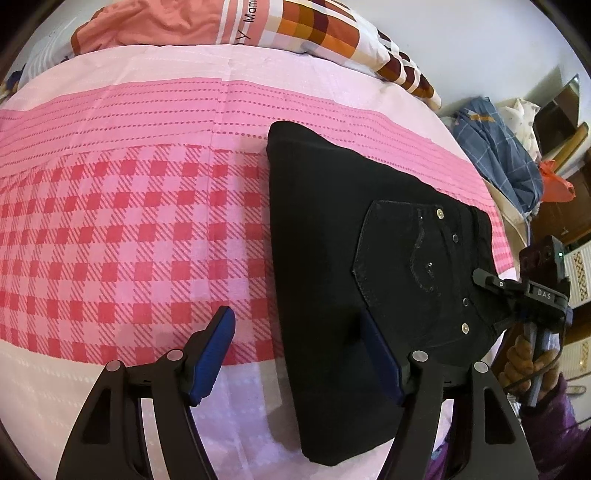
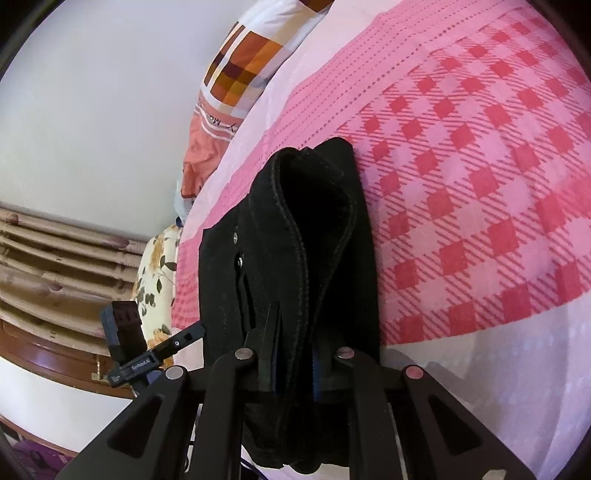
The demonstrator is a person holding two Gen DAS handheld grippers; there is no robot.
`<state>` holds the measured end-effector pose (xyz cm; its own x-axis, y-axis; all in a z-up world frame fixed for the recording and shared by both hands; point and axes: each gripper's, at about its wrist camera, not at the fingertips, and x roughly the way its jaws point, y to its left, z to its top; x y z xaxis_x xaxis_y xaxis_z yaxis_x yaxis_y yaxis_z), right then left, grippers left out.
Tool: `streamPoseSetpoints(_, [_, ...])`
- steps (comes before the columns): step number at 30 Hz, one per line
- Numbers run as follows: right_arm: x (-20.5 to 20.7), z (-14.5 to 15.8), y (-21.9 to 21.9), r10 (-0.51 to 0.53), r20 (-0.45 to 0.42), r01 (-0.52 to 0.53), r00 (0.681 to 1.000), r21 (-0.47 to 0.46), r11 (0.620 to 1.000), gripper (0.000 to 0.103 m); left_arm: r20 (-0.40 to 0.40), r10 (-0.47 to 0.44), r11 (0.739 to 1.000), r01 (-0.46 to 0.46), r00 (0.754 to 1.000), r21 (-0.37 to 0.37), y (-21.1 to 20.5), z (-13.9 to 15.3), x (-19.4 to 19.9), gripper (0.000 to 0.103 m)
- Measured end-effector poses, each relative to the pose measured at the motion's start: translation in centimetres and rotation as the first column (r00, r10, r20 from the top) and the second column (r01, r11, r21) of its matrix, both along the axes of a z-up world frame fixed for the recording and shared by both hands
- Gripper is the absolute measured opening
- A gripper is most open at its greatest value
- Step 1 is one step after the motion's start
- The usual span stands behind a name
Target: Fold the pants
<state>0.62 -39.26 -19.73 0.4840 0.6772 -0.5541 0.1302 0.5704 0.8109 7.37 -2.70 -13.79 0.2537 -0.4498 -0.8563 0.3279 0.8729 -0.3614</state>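
Black pants point(image 1: 351, 236) lie folded on the pink checked bedsheet point(image 1: 129, 221), back pocket with rivets up. My left gripper point(image 1: 299, 343) is open; its right finger rests over the pants' near edge and its left finger is over the sheet. My right gripper point(image 2: 295, 343) is shut on the waistband end of the pants point(image 2: 295, 229), with thick folded layers between its blue pads. The right gripper also shows in the left wrist view point(image 1: 517, 291), at the pants' right edge.
A patchwork quilt point(image 1: 325, 29) and orange cloth point(image 1: 155, 26) lie at the bed's far side. Blue checked laundry point(image 1: 498, 155) and furniture stand to the right of the bed. A wooden bed frame point(image 2: 55, 258) and a floral pillow point(image 2: 155, 277) are at the left in the right wrist view.
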Motion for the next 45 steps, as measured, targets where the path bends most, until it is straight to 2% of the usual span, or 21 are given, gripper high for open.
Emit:
streamPoseSetpoints(4, [-0.1,-0.2,0.0,-0.001,0.002,0.001,1.000,-0.008,1.000,0.011,0.031,-0.003,1.000,0.002,1.000,0.014,-0.2,0.4,-0.1,0.071])
streamPoseSetpoints(8, [-0.2,-0.1,0.2,0.004,0.013,-0.003,1.000,-0.028,1.000,0.012,0.088,-0.023,0.996,0.015,0.996,0.086,-0.7,0.7,-0.3,0.071])
streamPoseSetpoints(10, [-0.4,0.4,0.4,0.007,0.026,-0.005,1.000,-0.060,0.998,0.016,0.116,-0.028,0.993,0.014,0.993,0.115,-1.0,0.8,-0.5,0.071])
streamPoseSetpoints(12, [-0.5,1.3,0.7,0.007,0.042,-0.002,0.999,-0.106,0.994,0.019,0.140,-0.035,0.989,0.014,0.990,0.149,-1.3,0.9,-0.6,0.071])
streamPoseSetpoints(15, [-1.1,3.8,1.2,0.010,0.088,0.012,0.996,-0.247,0.969,0.021,0.166,-0.045,0.983,0.015,0.985,0.181,-1.7,0.8,-0.7,0.072])
streamPoseSetpoints(17, [-1.3,4.7,1.3,0.010,0.105,0.020,0.994,-0.281,0.960,0.026,0.184,-0.054,0.979,0.016,0.982,0.204,-2.1,0.8,-0.9,0.072])
streamPoseSetpoints(19, [-1.6,5.6,1.3,-0.009,0.118,0.045,0.993,-0.306,0.951,0.041,0.211,-0.069,0.972,0.019,0.975,0.233,-2.6,0.7,-1.1,0.073])
streamPoseSetpoints(20, [-1.7,5.9,1.3,-0.015,0.127,0.053,0.992,-0.304,0.951,0.044,0.225,-0.077,0.967,0.019,0.971,0.252,-2.9,0.7,-1.2,0.074])
streamPoseSetpoints(22, [-1.8,6.3,1.2,-0.024,0.135,0.066,0.991,-0.313,0.948,0.057,0.248,-0.092,0.958,0.019,0.964,0.285,-3.2,0.6,-1.4,0.077])
streamPoseSetpoints(24, [-1.8,6.5,1.3,-0.033,0.137,0.078,0.990,-0.340,0.937,0.064,0.267,-0.107,0.949,0.018,0.958,0.315,-3.4,0.6,-1.6,0.079])
streamPoseSetpoints(32, [-1.8,4.9,1.0,-0.064,0.083,0.087,0.994,-0.320,0.943,0.068,0.274,-0.107,0.945,0.012,0.956,0.328,-3.4,0.4,-1.7,0.081])
streamPoseSetpoints(35, [-1.6,4.5,1.2,-0.064,0.071,0.083,0.995,-0.319,0.944,0.073,0.272,-0.103,0.945,0.008,0.957,0.328,-3.3,0.3,-1.6,0.083])
streamPoseSetpoints(45, [-0.6,2.7,2.1,-0.060,0.022,0.064,0.998,-0.356,0.932,0.074,0.280,-0.106,0.936,0.000,0.954,0.353,-3.4,-0.1,-1.3,0.090])
